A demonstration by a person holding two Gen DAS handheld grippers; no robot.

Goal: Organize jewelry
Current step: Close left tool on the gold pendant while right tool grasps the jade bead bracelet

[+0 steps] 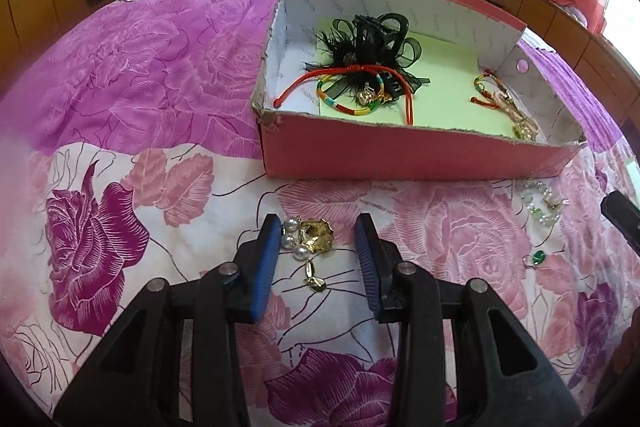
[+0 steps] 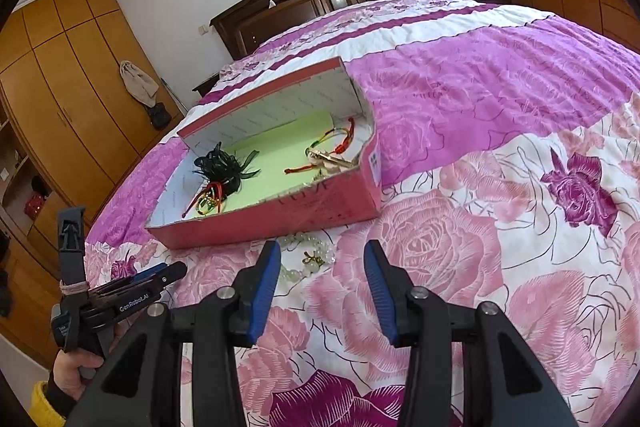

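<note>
Left wrist view: we see our left tool (image 1: 318, 229) standing open, empty, over the floral bedspread (image 1: 120, 99); a gold-and-pearl brooch (image 1: 306, 239) lies between its blue pads, touching the left one. Our right tool (image 2: 322, 259) gapes near a pale bead bracelet (image 2: 308, 255); beyond sits the red cardboard box (image 2: 304, 213).

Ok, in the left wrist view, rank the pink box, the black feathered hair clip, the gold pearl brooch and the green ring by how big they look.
1. pink box
2. black feathered hair clip
3. gold pearl brooch, though it lies nearer the camera, so its look is flattered
4. green ring
</note>
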